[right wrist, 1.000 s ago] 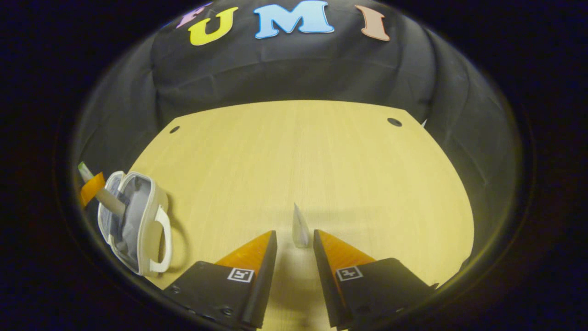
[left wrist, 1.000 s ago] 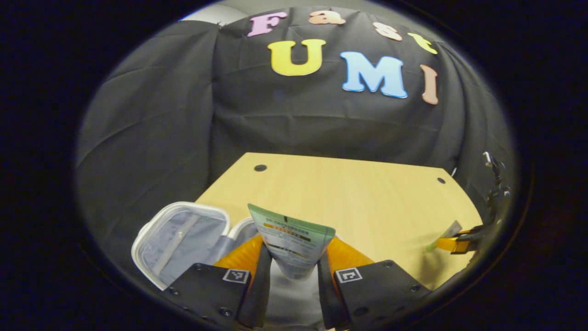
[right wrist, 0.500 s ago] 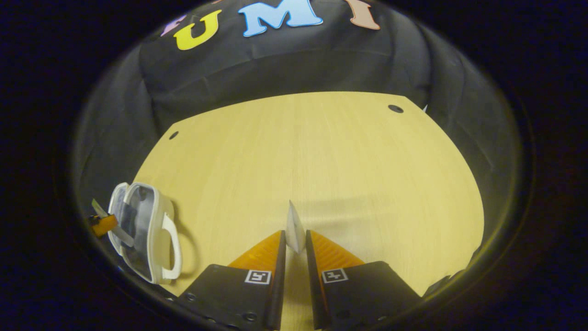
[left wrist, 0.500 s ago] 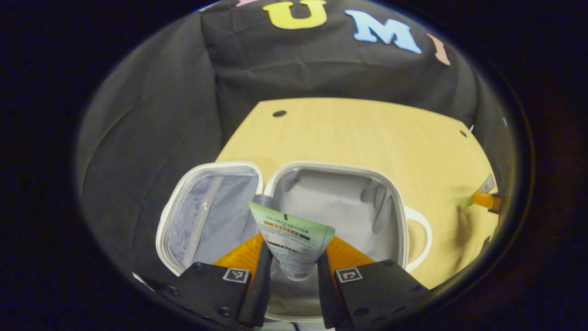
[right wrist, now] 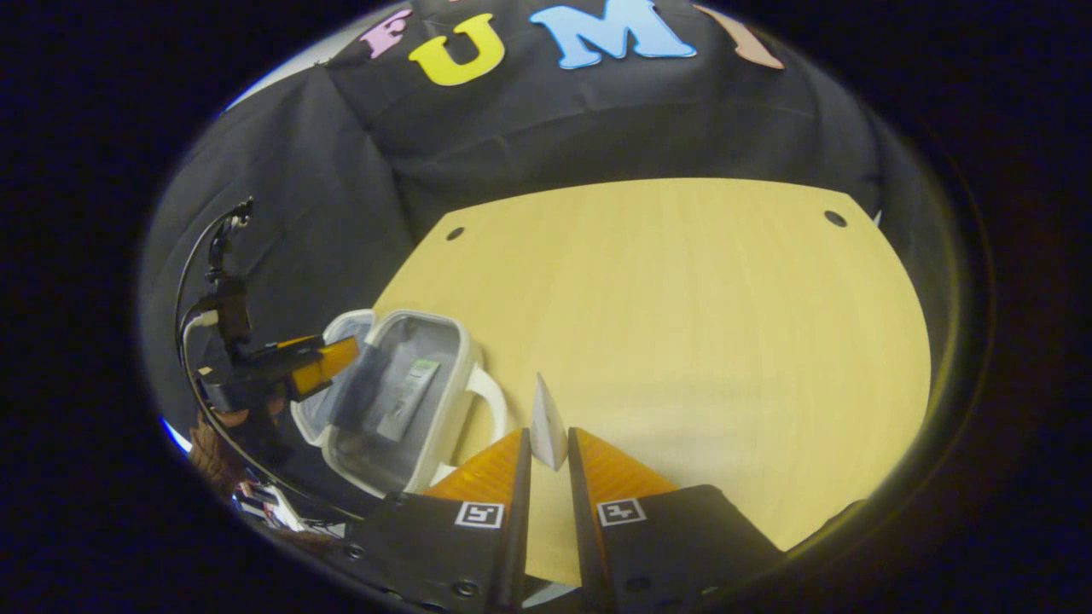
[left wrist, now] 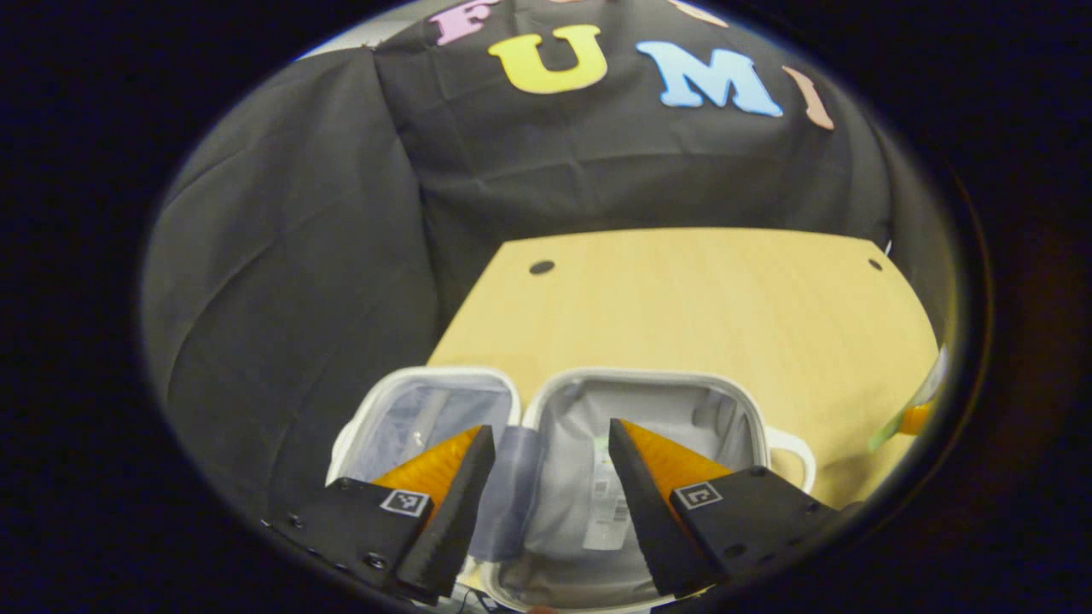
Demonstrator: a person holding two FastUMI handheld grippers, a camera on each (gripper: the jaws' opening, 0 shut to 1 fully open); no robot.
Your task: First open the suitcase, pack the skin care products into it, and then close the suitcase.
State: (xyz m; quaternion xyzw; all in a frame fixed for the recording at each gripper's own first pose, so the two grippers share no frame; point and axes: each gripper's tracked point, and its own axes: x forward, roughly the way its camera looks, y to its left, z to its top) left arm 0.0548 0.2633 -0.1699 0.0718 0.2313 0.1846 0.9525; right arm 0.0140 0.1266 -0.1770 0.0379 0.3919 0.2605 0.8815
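Observation:
A small white suitcase (left wrist: pixel 641 375) lies open on the wooden table, its lid half (left wrist: pixel 426 408) to the left. A green-and-white tube (left wrist: pixel 607 503) rests inside the main half. My left gripper (left wrist: pixel 548 428) hangs open just above it, holding nothing. In the right gripper view the suitcase (right wrist: pixel 465 362) sits at the lower left with the tube (right wrist: pixel 409 396) in it, and the left gripper (right wrist: pixel 316 362) hovers over its lid side. My right gripper (right wrist: pixel 547 432) is shut on a thin pale tube (right wrist: pixel 546 418), seen edge-on, held above the table beside the suitcase handle (right wrist: pixel 493 399).
The wooden table (right wrist: pixel 682 298) stretches bare behind and to the right of the suitcase, with black cloth walls around it. A hand (right wrist: pixel 223 443) and a cable rig (right wrist: pixel 223 256) show behind the left gripper. The right gripper's tip (left wrist: pixel 914 418) peeks in at the far right.
The left gripper opened and let the green tube drop into the suitcase, then drew back. The right gripper, still shut on its thin tube, swung toward the suitcase.

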